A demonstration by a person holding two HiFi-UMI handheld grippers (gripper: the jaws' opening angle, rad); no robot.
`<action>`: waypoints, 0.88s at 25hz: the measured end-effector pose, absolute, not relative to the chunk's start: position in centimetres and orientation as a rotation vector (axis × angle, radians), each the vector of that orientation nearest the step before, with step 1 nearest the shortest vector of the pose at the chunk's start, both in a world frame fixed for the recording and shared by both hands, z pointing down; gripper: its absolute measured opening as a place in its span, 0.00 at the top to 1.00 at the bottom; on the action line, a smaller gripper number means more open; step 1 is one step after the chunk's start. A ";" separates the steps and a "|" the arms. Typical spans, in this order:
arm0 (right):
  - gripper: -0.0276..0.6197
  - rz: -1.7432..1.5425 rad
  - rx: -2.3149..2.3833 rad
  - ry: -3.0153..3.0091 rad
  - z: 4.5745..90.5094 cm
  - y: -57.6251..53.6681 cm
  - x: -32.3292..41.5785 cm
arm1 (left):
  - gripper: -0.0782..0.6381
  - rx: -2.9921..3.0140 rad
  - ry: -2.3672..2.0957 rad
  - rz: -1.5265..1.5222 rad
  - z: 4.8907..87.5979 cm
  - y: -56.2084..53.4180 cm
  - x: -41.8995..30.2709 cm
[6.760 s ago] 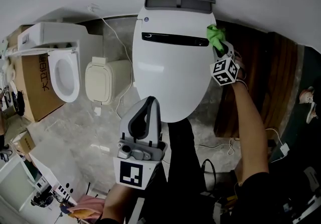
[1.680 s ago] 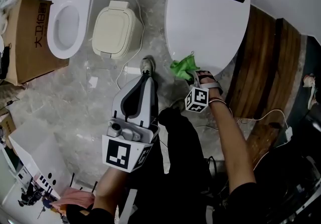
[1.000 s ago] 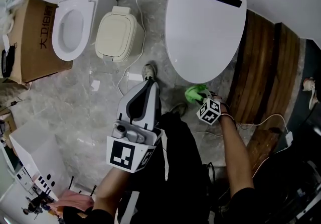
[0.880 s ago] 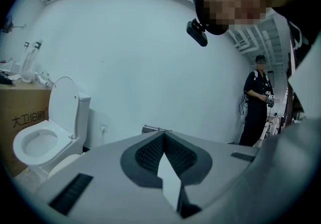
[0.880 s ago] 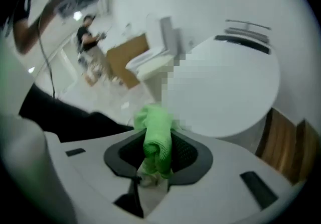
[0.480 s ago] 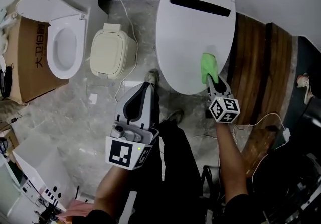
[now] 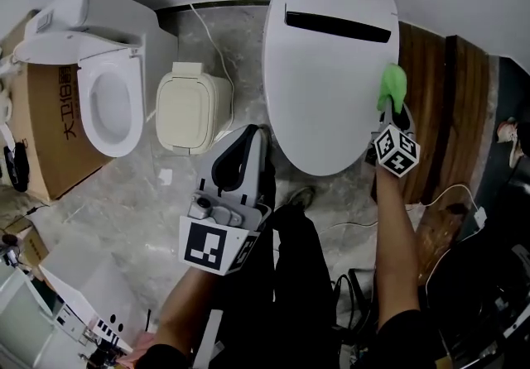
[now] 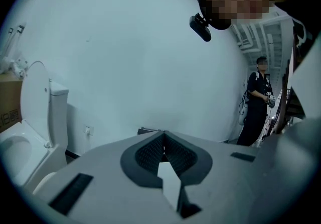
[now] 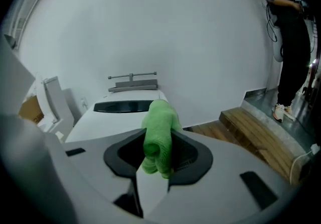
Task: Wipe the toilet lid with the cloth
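Wiping is judged in hand: the green cloth (image 7: 391, 86) is clamped in the right gripper (image 7: 392, 113) at the toilet lid's (image 7: 327, 86) 3 o'clock edge. The left gripper (image 7: 251, 137) is held idle near 7 o'clock, jaws together on nothing. Flat cloth contact and overlapping strokes towards 9 o'clock are advised.

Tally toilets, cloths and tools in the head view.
Toilets: 2 (closed toilet, open toilet)
Cloths: 1 (green cloth, held in the right tool)
Tools: 2 (left tool, shut and empty; right tool)
Total: 5
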State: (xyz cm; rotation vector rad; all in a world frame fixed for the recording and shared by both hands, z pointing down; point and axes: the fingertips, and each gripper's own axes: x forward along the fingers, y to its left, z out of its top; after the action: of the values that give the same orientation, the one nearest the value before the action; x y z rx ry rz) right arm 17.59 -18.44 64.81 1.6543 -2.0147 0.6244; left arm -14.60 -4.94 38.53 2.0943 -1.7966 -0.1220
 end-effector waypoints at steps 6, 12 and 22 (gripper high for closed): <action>0.76 0.551 1.634 -1.847 68.2 -21.5 19.9 | 0.88 2.081 -1.761 -0.128 39.9 -8.7 -16.0; 0.76 0.550 1.533 -1.810 71.8 -21.8 19.3 | 0.88 2.076 -1.728 -0.113 41.2 -10.6 -16.4; 0.76 0.440 1.395 -1.870 72.0 -23.2 13.8 | 0.88 2.045 -1.724 -0.139 42.5 -11.2 -18.3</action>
State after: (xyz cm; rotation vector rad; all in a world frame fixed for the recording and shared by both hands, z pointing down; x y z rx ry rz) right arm 13.76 -23.25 71.99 1.3953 -1.8704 0.4397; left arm -18.30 -11.15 42.49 2.0453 -1.7240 -0.1385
